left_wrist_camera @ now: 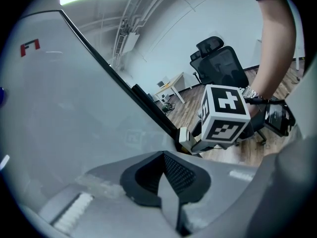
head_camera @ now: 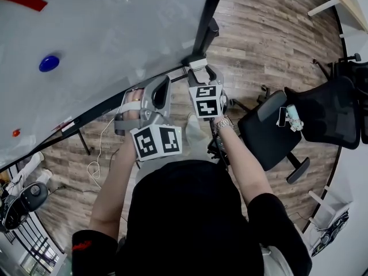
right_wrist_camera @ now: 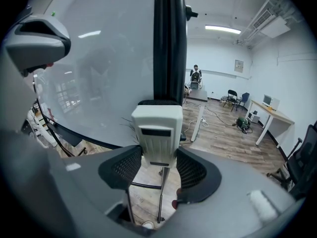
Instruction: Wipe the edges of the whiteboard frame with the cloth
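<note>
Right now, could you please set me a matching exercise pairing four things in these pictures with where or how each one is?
Things:
1. blue magnet
2. white block
3. left gripper
4. black office chair

Places or states:
A. standing on the wooden floor
B. fingers together, nothing between them
C. stuck on the whiteboard
D. held between the fingers of the right gripper

Pairs: 1-C, 2-D, 3-B, 4-A

Left tool [left_wrist_camera: 163,178] closed, right tool [right_wrist_camera: 157,168] clamping block [right_wrist_camera: 156,130]
</note>
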The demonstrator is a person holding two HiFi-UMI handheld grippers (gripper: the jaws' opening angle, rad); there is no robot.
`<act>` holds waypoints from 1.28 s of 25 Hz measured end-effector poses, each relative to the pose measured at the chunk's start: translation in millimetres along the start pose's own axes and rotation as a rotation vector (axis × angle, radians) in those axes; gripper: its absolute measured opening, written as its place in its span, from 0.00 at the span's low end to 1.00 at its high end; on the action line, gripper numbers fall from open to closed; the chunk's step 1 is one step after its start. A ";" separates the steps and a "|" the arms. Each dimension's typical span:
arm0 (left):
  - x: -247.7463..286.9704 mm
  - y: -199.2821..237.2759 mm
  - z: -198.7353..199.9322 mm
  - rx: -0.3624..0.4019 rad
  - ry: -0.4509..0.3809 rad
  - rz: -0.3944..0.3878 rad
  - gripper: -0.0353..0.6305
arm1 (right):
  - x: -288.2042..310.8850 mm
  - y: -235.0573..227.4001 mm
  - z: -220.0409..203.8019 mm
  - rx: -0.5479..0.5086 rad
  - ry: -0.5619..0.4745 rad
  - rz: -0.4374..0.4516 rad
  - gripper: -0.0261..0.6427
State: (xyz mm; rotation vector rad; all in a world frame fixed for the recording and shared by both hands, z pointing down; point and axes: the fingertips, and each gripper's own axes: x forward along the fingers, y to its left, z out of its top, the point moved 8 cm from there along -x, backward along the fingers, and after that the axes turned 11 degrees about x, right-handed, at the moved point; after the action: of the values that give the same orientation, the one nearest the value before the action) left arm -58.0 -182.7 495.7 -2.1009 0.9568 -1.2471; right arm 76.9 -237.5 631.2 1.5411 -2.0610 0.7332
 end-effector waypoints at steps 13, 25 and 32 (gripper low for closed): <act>7.3 -9.9 -1.4 -0.008 -0.015 -0.038 0.06 | 9.5 -2.1 -9.9 -0.003 0.015 0.003 0.38; 8.5 -16.6 -8.5 -0.010 -0.008 -0.061 0.06 | 16.8 -4.7 -14.7 -0.005 0.030 0.012 0.38; 6.7 -24.7 -8.9 -0.013 -0.005 -0.072 0.06 | 20.1 -6.2 -19.1 -0.012 0.033 0.012 0.38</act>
State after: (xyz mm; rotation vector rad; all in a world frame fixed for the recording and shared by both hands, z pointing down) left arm -56.0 -173.3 520.9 -2.1652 0.8964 -1.2731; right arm 78.4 -240.8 659.4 1.5013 -2.0489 0.7439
